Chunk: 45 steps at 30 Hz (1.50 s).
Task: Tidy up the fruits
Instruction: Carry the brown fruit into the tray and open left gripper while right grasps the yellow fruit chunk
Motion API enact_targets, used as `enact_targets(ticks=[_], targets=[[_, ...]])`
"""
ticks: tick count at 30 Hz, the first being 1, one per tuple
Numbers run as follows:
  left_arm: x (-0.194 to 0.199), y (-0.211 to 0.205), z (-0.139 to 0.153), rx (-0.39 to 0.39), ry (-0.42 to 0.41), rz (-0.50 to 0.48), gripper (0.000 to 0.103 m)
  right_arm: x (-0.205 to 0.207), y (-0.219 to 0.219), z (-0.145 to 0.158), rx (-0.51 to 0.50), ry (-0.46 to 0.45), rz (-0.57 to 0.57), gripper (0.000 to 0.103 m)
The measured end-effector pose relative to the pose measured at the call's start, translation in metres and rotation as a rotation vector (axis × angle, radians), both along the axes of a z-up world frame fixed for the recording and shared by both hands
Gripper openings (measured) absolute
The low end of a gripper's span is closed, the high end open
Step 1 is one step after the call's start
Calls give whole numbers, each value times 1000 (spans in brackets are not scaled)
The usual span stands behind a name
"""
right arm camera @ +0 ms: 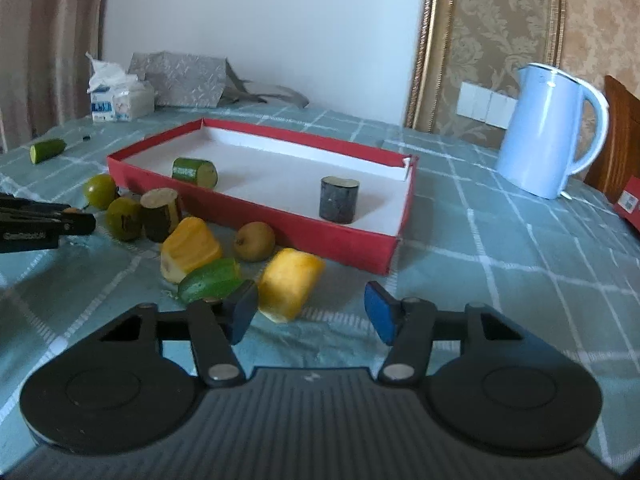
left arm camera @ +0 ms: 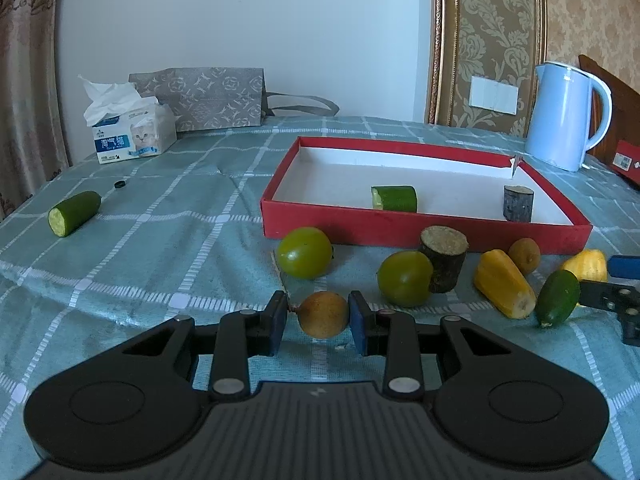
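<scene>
A red box (left arm camera: 400, 229) with a white inside holds a green cucumber piece (left arm camera: 394, 198) and a dark log piece (left arm camera: 518, 203). In front of it lie two green round fruits (left arm camera: 305, 252), a log stump (left arm camera: 443, 258), yellow pieces (left arm camera: 504, 283), a brown fruit (left arm camera: 525, 255) and a green cucumber piece (left arm camera: 557, 297). My left gripper (left arm camera: 320, 316) has its pads on both sides of a small brown fruit (left arm camera: 323, 314): the right pad touches it, the left pad stands just off it. My right gripper (right arm camera: 310, 312) is open, beside a yellow piece (right arm camera: 290, 282).
A pale blue kettle (left arm camera: 564, 114) stands at the back right. A tissue pack (left arm camera: 128, 128) and a grey bag (left arm camera: 204, 96) stand at the back left. Another cucumber piece (left arm camera: 74, 213) lies at the far left on the checked cloth.
</scene>
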<state>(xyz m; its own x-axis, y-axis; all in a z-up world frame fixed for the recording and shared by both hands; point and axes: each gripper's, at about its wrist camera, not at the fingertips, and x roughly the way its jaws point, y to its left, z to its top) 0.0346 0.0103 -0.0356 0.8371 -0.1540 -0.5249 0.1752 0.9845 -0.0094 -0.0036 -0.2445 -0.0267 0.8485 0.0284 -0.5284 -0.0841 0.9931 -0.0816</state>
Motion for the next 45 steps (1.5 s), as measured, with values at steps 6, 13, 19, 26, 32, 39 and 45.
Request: enact_targets(ticks=[6, 13, 19, 26, 32, 39, 45], targets=[[0, 0, 0, -8, 3, -1, 32, 23, -2, -7, 30, 53, 15, 46], [0, 0, 0, -7, 2, -4, 32, 15, -19, -4, 140, -8, -3, 45], [0, 0, 0, -1, 0, -3, 32, 13, -38, -2, 260, -64, -51, 45], [-2, 1, 4, 12, 2, 6, 32, 18, -68, -9, 413, -54, -119, 45], [-4, -2, 30, 9, -47, -11, 32, 16, -63, -8, 397, -74, -102, 45], [29, -21, 63, 25, -89, -51, 32, 14, -66, -7, 409, -81, -109, 45], [75, -46, 64, 41, -68, -70, 32, 14, -67, -8, 417, -79, -108, 45]])
